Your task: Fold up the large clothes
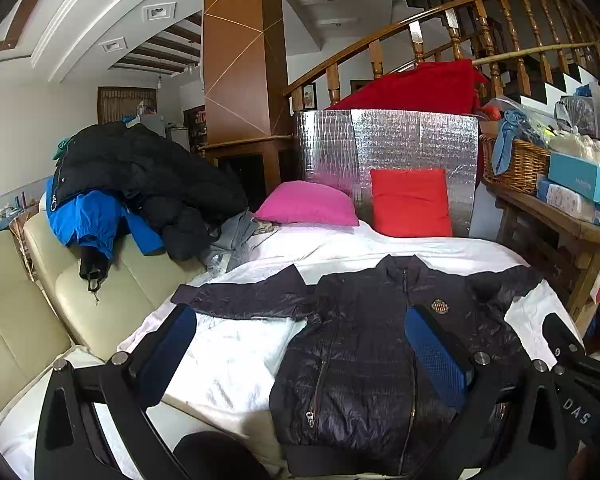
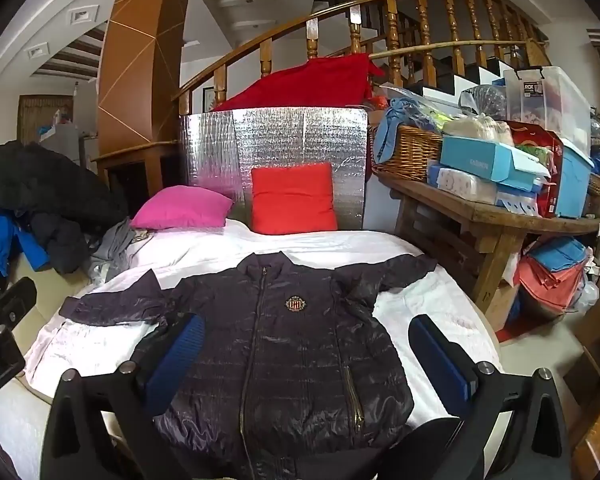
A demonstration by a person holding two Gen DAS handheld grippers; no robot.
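Dark quilted jacket (image 2: 284, 344) spread front-up on the white sheet (image 2: 428, 304), zipped, collar toward the pillows, hem toward the cameras, sleeves thrown out to either side. Long axis running straight away from both tools, along the zip. Right gripper (image 2: 312, 356) spread wide, clasping nothing, hovering over the lower body of the jacket with the zip roughly between its blue pads. Left gripper (image 1: 300, 356) likewise wide and empty, set further left: one pad over the jacket's chest, the other over bare sheet beneath the left-hand sleeve (image 1: 240, 296). So, by position, left-hand sleeve nearer the left tool, right-hand sleeve (image 2: 388, 276) nearer the right. Probably a sleeve fold inward first, each side taken by its own tool; only a guess from the layout. Pink pillow (image 2: 180, 208) and red pillow (image 2: 292, 196) well beyond the collar, apart from the jacket. Pile of dark and blue coats (image 1: 140, 184) on the cream sofa (image 1: 100, 300) to the left, wooden table (image 2: 500, 216) loaded with boxes to the right, both clear of the sleeves. Nothing lying on the jacket itself.
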